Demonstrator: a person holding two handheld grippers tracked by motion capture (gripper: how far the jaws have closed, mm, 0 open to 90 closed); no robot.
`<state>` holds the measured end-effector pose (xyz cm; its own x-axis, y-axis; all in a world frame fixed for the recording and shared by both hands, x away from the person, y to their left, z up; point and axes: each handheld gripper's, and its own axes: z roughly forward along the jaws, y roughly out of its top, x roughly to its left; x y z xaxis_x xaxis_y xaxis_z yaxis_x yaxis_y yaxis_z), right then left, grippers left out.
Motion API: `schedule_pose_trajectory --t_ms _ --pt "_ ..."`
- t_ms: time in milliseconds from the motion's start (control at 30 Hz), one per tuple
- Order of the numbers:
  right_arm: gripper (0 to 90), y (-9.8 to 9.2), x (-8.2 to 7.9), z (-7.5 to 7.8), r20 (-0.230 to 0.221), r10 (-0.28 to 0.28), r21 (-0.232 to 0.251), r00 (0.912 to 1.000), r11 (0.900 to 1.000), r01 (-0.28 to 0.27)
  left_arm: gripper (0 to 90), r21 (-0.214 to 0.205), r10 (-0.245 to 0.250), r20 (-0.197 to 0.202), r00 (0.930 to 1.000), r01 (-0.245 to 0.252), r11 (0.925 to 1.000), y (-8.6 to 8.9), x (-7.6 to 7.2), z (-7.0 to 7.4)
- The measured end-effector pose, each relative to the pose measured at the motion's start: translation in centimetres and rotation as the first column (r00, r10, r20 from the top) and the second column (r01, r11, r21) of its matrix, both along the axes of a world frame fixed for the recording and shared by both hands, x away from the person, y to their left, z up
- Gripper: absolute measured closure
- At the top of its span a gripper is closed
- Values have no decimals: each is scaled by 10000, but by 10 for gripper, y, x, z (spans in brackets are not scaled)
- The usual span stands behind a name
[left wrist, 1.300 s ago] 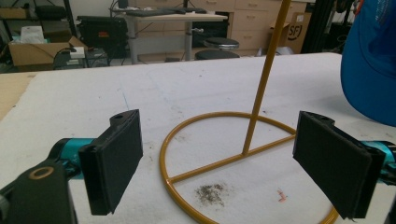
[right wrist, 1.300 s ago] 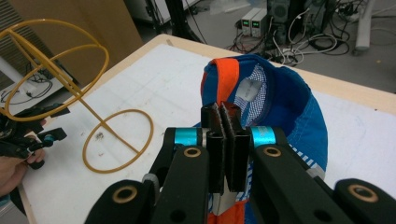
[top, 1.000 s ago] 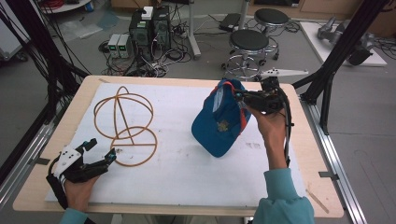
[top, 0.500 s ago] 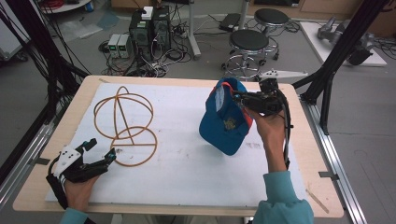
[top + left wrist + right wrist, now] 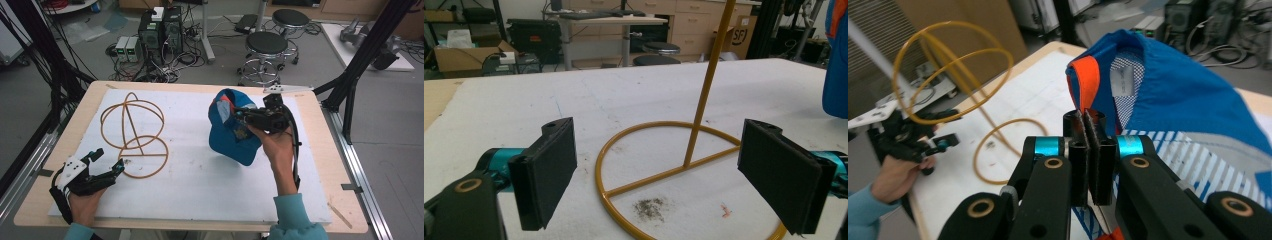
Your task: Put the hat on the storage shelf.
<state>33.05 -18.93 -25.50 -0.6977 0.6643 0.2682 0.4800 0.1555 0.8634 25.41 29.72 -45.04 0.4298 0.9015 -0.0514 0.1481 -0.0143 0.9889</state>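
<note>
A blue cap (image 5: 228, 136) with an orange inner band hangs above the white mat, right of centre. My right gripper (image 5: 240, 116) is shut on its edge; in the right gripper view the pads (image 5: 1096, 152) pinch the fabric of the cap (image 5: 1178, 95). A yellow wire stand (image 5: 132, 125), a globe of hoops on a ring base, sits on the mat at the left. My left gripper (image 5: 109, 160) rests open at the front left, right by the ring base (image 5: 649, 131), with nothing between its pads (image 5: 549, 167). The stand's pole (image 5: 710, 75) rises ahead of it.
A white mat (image 5: 200, 185) covers the wooden table (image 5: 335, 165). Black frame posts (image 5: 357, 65) stand at both sides. Two stools (image 5: 267, 47) and computer boxes (image 5: 160, 30) with cables are on the floor behind the far edge.
My right gripper has carried the cap a little left, toward the stand, and slightly down; the cap now hangs more upright. The left gripper has stayed still.
</note>
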Motion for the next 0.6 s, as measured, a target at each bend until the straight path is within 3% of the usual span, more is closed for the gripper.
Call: schedule_pose_trajectory --t_ms 233,600 --pt "883 27 -11 -11 -30 714 157 9974 9973 -713 163 5 -34 49 10000 34 10000 0 0 0" --pt "883 46 -20 -36 -375 1233 304 9917 9920 -1222 162 -73 -17 -12 10000 17 10000 1 0 0"
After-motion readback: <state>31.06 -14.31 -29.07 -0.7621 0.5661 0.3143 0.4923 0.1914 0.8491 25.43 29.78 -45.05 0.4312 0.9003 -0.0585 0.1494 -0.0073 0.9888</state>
